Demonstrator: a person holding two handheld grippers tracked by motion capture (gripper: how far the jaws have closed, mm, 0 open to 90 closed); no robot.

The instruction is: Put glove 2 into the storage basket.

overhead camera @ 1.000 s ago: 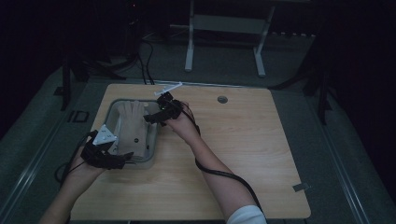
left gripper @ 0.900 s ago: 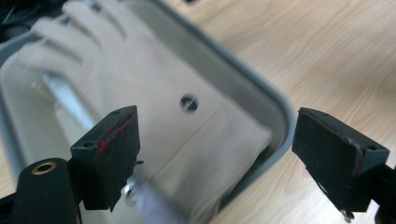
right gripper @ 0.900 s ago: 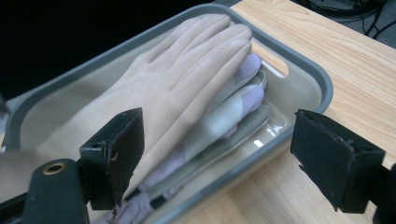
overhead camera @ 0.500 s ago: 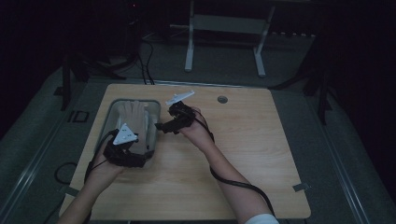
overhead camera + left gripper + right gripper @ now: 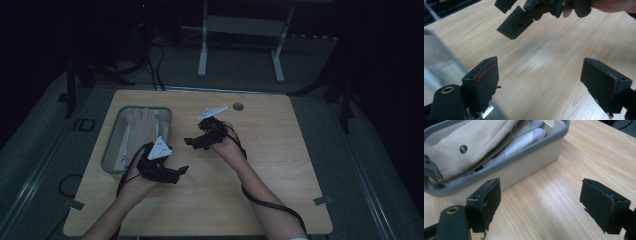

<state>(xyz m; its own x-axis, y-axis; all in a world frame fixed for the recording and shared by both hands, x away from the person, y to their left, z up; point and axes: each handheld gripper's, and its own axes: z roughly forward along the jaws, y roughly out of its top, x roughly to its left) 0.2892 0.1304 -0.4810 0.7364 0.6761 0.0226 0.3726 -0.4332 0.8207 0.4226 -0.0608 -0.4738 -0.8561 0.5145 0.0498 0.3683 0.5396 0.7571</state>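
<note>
Beyond the wooden table (image 5: pixel 280 165), one white metal stand (image 5: pixel 240 30) rises from the dim grey floor, with dark cables trailing at its left. On the table's left half sits a single grey bin (image 5: pixel 116 145) holding folded cloth (image 5: pixel 474 142) (beige on top, pale lilac beneath), and one small round grommet (image 5: pixel 238 106) marks the far edge. Two grippers hover over bare wood just right of the bin: the left gripper (image 5: pixel 181 171) and the right gripper (image 5: pixel 192 141), both spread wide and empty.
</note>
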